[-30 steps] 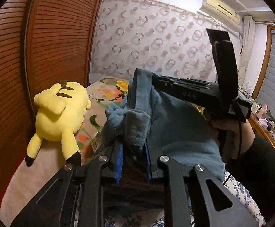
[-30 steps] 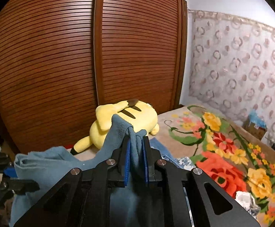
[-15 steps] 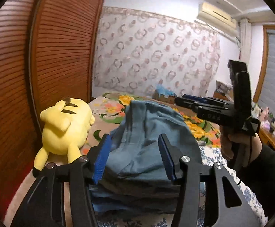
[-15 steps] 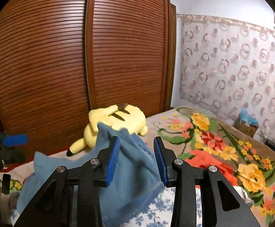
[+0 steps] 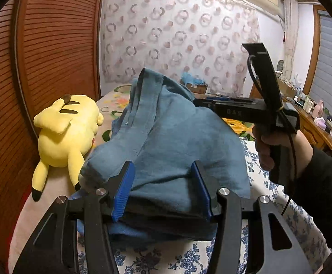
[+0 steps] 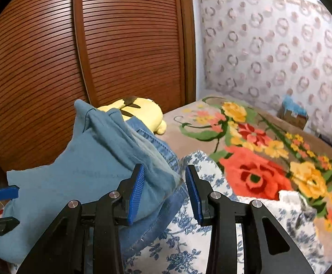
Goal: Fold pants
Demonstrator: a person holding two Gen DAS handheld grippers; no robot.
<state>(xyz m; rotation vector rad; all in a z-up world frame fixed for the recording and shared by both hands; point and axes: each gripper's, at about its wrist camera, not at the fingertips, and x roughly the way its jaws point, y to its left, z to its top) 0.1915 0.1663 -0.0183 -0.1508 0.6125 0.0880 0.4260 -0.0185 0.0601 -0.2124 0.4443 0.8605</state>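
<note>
From the left wrist view, the left tool (image 5: 161, 190) stands wide open, its blue pads on either side of the blue pants (image 5: 172, 141) without pinching them. The pants sit bunched in a heap on the bed (image 5: 280, 191), over a blue-flowered white sheet, with a seamed edge standing up at the top of the heap. A yellow plush toy (image 5: 65, 134) lies just to the left of the pants, beside the slatted wooden wardrobe (image 5: 51, 50). The right tool (image 5: 246, 110) reaches in from the right, held in a hand (image 5: 269, 146); its tips are hidden behind the cloth.

From the right wrist view, the right tool (image 6: 164, 193) is open, with a corner of the pants (image 6: 86, 166) lying between its pads, ungripped. The heap spreads to the left, a denim layer showing under the softer blue cloth. The plush toy (image 6: 140, 113) lies behind it. A floral blanket (image 6: 257, 159) covers the bed to the right.
</note>
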